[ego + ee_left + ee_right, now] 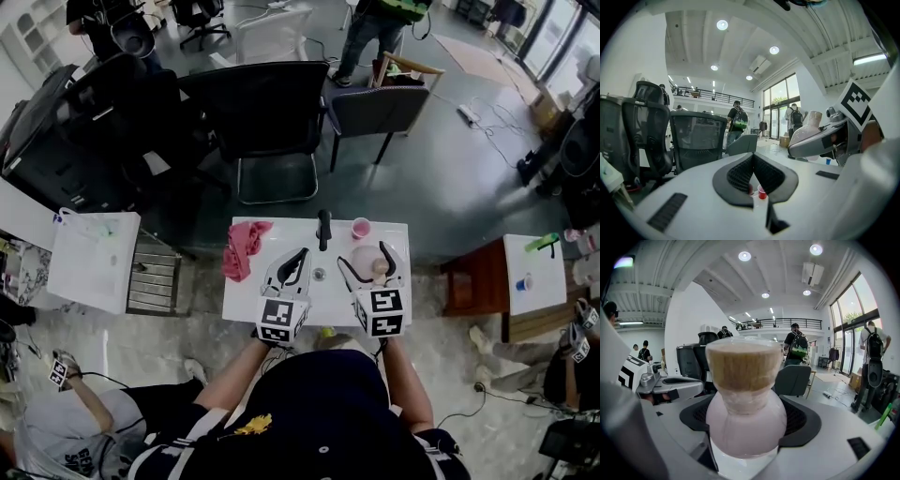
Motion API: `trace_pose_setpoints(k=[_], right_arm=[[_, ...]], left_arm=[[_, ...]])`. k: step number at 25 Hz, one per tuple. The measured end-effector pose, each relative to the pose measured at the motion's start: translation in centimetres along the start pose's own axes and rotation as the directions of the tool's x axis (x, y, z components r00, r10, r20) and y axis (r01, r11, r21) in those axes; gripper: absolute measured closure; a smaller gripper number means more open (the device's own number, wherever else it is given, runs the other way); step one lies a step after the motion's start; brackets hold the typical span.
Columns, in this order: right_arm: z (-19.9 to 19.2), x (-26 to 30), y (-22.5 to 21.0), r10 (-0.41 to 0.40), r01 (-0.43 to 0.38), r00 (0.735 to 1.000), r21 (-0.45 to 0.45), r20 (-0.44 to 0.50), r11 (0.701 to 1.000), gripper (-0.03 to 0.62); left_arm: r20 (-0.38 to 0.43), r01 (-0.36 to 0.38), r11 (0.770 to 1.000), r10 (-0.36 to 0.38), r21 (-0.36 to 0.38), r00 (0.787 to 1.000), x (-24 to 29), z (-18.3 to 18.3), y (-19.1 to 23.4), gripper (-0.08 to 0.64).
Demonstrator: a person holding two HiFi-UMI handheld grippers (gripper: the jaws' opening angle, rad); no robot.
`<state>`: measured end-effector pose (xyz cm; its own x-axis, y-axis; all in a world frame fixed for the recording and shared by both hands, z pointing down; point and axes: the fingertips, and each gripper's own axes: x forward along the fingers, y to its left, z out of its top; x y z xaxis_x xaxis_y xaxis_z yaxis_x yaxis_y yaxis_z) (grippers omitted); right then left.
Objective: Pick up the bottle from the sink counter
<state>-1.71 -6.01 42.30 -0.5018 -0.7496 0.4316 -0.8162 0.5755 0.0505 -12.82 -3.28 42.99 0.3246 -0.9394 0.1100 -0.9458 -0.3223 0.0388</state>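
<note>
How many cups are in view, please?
2: a pink cup on the sink counter, a blue cup on the side table at right; others may be hidden.

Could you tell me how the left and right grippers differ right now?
The left gripper has its jaws together with nothing between them; the right gripper has its jaws clamped on the bottle. The left gripper sits nearer the pink cloth than the right gripper. Both hang side by side over the white table.
</note>
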Motion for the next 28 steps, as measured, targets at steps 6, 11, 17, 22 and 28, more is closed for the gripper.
trace_pose_setpoints(k=[6, 11, 17, 22, 28], right_arm=[[0.4, -0.4, 0.5, 0.006, -0.006, 1.0, 0.001, 0.007, 1.0, 0.167], [0.3, -0.4, 0.8, 0.003, -0.003, 1.0, 0.0, 0.005, 1.0, 0.167], [0.5, -0.5, 1.4, 0.008, -0.008, 1.0, -0.002, 0.006, 1.0, 0.167], [0.9, -0.6, 1.7, 0.014, -0.014, 1.0, 0.004, 0.013, 1.0, 0.167], [1.1, -0.6, 2.1, 0.024, -0.024, 1.0, -0.011, 0.012, 1.0, 0.167]], left_arm=[[0.011, -0.01, 1.0, 0.01, 0.001, 1.0, -0.9, 0.7, 0.4, 0.541], [0.013, -0.018, 1.0, 0.018, 0.001, 1.0, -1.1, 0.7, 0.8, 0.541], [0.018, -0.031, 1.0, 0.031, 0.004, 0.999, -1.7, 0.9, 1.4, 0.541], [0.021, -0.03, 1.0, 0.03, 0.001, 0.999, -1.7, 1.2, 1.7, 0.541], [0.024, -0.031, 1.0, 0.031, 0.001, 0.999, -1.7, 1.3, 1.9, 0.541]])
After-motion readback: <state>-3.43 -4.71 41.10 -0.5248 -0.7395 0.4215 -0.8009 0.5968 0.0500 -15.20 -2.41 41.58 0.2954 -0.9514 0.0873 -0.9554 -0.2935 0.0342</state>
